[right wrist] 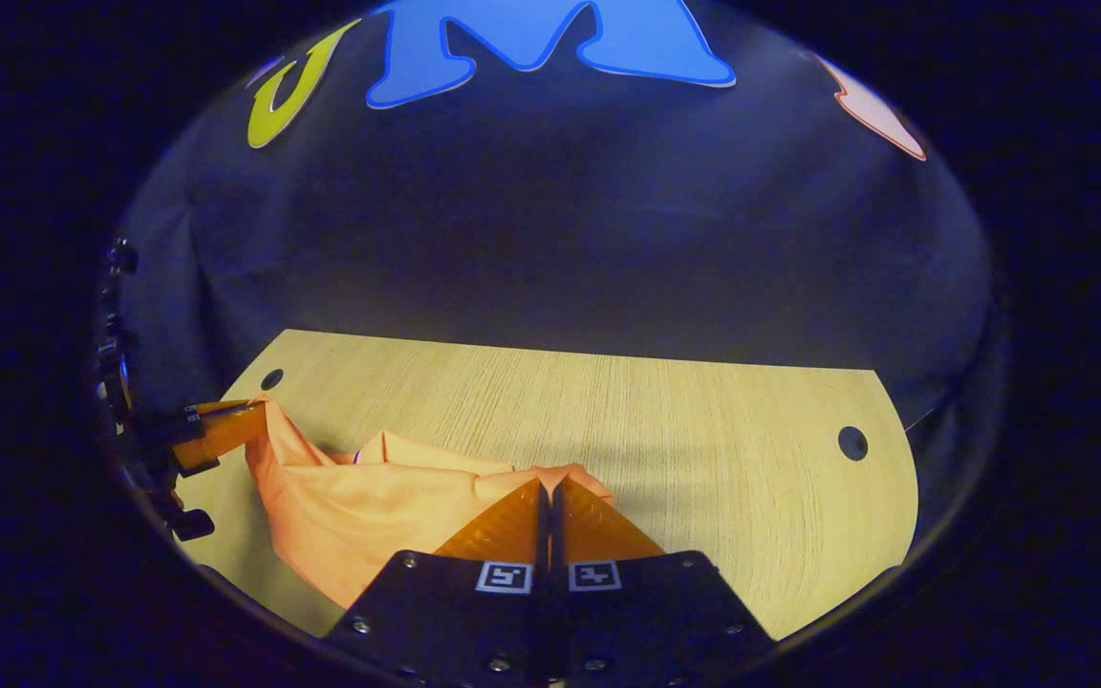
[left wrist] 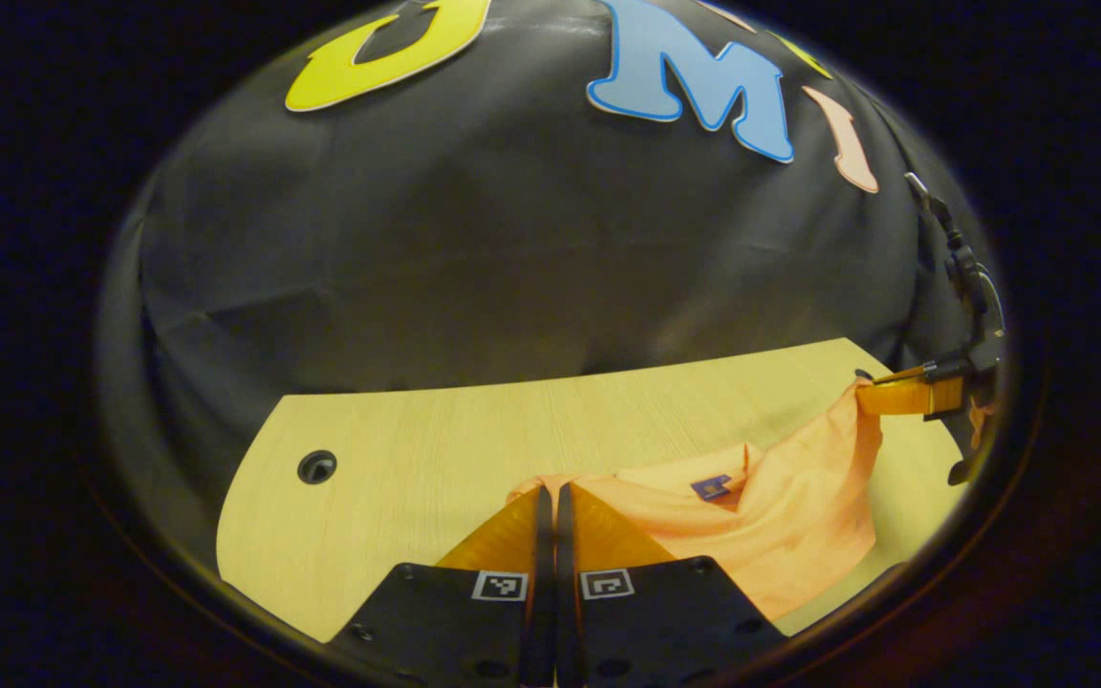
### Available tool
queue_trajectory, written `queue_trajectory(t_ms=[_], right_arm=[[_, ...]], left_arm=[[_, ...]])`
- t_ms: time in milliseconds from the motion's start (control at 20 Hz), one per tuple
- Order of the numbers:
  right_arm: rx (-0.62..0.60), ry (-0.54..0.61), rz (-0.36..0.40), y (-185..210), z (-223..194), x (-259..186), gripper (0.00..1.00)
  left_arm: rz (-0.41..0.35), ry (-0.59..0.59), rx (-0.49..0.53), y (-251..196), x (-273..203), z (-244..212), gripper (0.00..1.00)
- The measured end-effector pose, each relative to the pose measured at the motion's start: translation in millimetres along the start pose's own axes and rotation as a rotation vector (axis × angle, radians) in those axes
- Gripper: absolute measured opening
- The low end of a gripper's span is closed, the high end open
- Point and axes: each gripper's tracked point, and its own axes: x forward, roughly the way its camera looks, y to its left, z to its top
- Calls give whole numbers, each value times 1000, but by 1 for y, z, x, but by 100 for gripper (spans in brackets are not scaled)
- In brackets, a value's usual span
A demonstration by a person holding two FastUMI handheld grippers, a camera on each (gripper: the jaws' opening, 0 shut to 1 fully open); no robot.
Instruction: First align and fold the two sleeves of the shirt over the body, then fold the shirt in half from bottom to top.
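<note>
2 tools, left tool (left wrist: 550, 492) and right tool (right wrist: 547, 485), each clamped tight on the raised shirt (left wrist: 799, 506) edge above the table (left wrist: 398, 459).

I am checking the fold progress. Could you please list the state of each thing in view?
Orange shirt: lifted off the table at two edges, hanging between both grippers, collar visible.
Left gripper: shut on shirt edge.
Right gripper: shut on shirt edge.
Wooden table: partly covered by the shirt.
</note>
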Motion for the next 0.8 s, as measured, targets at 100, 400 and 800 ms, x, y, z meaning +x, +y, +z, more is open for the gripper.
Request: queue_trajectory(t_ms=[100, 400, 800], right_arm=[[6, -15, -12, -4, 14, 21, 0], [55, 0, -36, -30, 8, 65, 0], [33, 10, -69, -40, 4, 67, 19]], left_arm=[[15, -6, -8, 7, 19, 7, 6], [17, 12, 8, 13, 63, -2, 6], [-18, -24, -22, -2, 70, 4, 51]])
